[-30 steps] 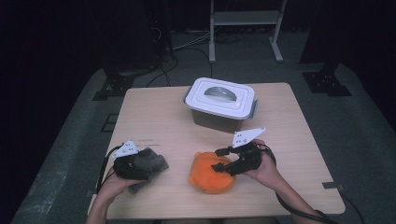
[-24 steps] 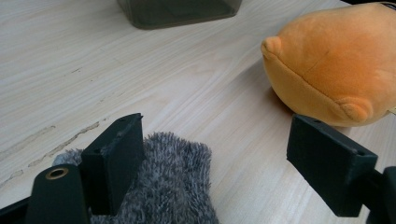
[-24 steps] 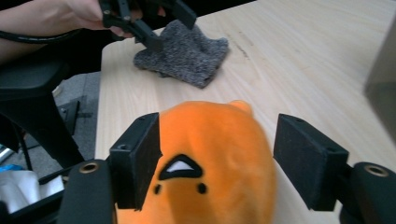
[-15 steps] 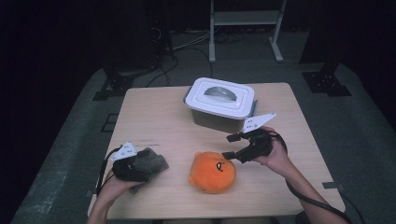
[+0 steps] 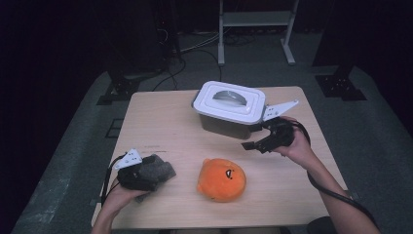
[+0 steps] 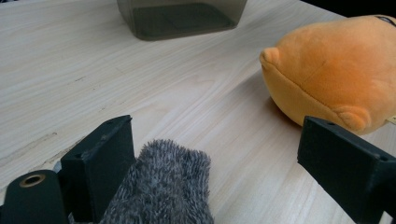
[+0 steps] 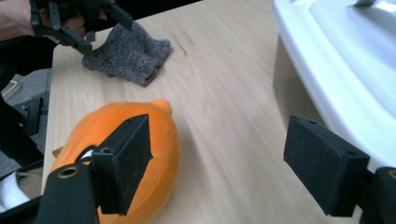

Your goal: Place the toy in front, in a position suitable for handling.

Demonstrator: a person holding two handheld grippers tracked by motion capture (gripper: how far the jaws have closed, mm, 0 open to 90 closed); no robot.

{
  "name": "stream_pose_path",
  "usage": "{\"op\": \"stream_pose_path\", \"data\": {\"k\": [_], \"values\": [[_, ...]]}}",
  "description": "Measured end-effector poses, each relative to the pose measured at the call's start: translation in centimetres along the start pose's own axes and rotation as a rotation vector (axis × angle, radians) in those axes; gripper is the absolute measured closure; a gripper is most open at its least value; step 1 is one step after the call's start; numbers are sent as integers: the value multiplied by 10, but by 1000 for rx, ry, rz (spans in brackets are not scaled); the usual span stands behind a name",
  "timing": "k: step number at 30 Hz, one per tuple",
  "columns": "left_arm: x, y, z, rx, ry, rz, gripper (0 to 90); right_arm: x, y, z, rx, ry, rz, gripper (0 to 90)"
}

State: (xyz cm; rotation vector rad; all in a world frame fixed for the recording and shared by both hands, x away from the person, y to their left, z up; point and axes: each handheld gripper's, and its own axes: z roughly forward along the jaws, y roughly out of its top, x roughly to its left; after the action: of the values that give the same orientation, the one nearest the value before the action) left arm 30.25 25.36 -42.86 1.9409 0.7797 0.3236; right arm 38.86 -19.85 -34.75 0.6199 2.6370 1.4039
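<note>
At the right side of the desk [image 5: 160,122], my right gripper [image 5: 254,144] hangs just in front of the lidded white box [image 5: 229,103], its jaws spread as wide as they go and holding nothing; they have just been opening. The right gripper view looks between the two black pads at bare wood, with the box's white lid [image 7: 345,60] close on one side and the orange plush toy [image 7: 116,149] low on the other. From above, the plush [image 5: 222,179] lies loose near the front edge, toward me and to the left of the right jaws, touching neither gripper, its stitched face turned up.

My left gripper [image 5: 153,179] rests at the front left corner over the grey knitted cloth [image 5: 157,168]. Its jaws have also just been opening and stand apart, and the cloth [image 6: 163,186] lies between them against one pad, with clear space to the other; I read it as let go, not pinched.

My right hand is far nearer the box than my left. The box's long side runs roughly across the desk, and its near right corner faces my open jaws. If the lid is next, as I judge, those jaws must reach its rim from that corner, slightly above it.
</note>
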Motion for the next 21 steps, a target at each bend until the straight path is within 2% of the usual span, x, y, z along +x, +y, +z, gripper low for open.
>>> {"op": "stream_pose_path", "data": {"k": [8,21], "values": [[1,1,0,-5,10,9,96,-19,14,0,2,-30,9,220],[3,5,5,-19,0,19,95,-32,28,2,-16,-54,15,220]]}}
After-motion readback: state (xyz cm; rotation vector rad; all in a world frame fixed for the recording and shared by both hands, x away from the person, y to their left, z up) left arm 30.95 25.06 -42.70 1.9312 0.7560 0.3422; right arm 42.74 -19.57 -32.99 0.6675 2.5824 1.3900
